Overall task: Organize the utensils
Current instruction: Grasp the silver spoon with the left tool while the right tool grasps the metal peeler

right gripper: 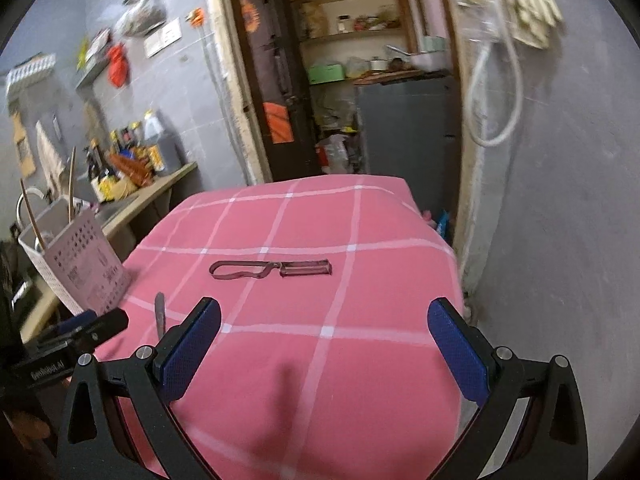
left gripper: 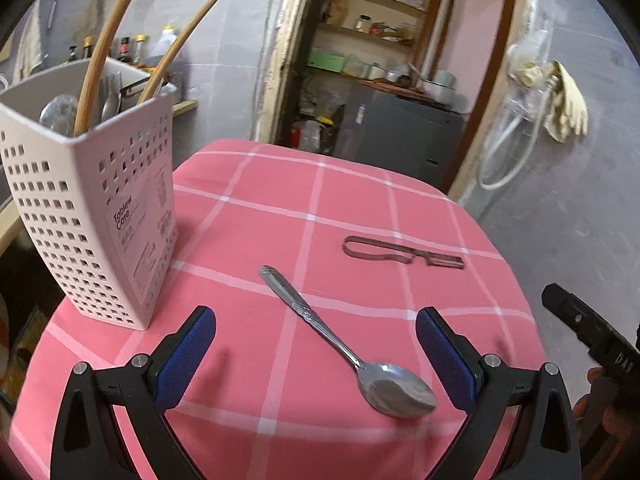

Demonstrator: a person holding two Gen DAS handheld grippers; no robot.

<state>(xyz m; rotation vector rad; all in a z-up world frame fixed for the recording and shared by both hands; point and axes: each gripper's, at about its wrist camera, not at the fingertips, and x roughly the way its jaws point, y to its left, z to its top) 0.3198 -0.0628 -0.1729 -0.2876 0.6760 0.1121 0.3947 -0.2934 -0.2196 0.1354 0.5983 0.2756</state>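
The left gripper (left gripper: 316,332) has its jaws wide apart and holds nothing. It hangs over the near edge of the table (left gripper: 248,216), which has a pink cloth with white lines on it. The left wrist view shows a whole metal spoon (left gripper: 348,348) lying on the cloth between the two blue pads (left gripper: 188,356). Its bowl is close to the near edge and its handle points away toward the middle of the table. In the right wrist view only the tip of the spoon's handle (right gripper: 160,312) shows, behind the left finger.

The right gripper (right gripper: 324,328) also has its jaws wide apart and empty. It sits above the near edge of the table (right gripper: 380,380). Its view shows the metal peeler (right gripper: 272,270) straight ahead, lying flat near the middle of the cloth. In the left wrist view the peeler (left gripper: 404,252) lies closer to the right edge, well apart from the spoon.

A white holder (left gripper: 92,224) with little square holes stands at the left edge of the table. The left wrist view looks into its top, where a few metal utensils and two long wooden sticks (left gripper: 100,52) stand up inside. In the right wrist view the holder (right gripper: 84,268) is small and far off to the left.
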